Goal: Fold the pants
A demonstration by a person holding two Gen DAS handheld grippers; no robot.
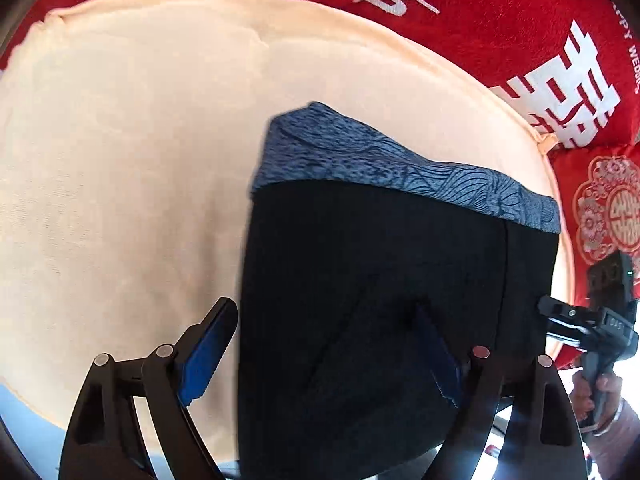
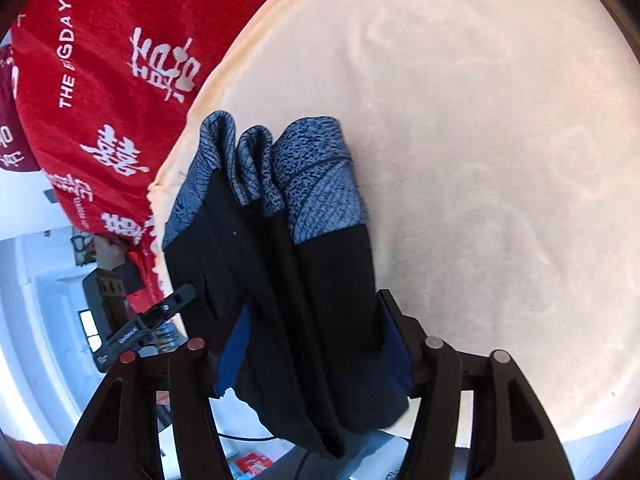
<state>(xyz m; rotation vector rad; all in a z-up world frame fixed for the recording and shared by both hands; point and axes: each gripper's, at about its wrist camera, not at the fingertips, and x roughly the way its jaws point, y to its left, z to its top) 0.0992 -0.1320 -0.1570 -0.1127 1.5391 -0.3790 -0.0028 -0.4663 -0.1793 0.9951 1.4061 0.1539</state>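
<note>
The pants [image 1: 380,300], black with a blue-grey patterned band along their far end, lie on a cream cloth [image 1: 132,160]. In the left wrist view they look flat, near the cloth's right edge. In the right wrist view they fall in several lengthwise folds, and their near end hangs over the cloth's near edge.

The left gripper [image 1: 324,352] stands wide and released. One blue pad sits over bare cream cloth just left of the pants; the other is over the black fabric, neither pressing.

The right gripper [image 2: 316,344] straddles the near end of the pants with the fabric between its blue pads. I cannot tell whether the pads bear on the fabric or stand free. In the left wrist view it shows at the far right, held by a hand [image 1: 596,392].

A red blanket [image 1: 500,20] with white characters lies beyond the cream cloth
</note>
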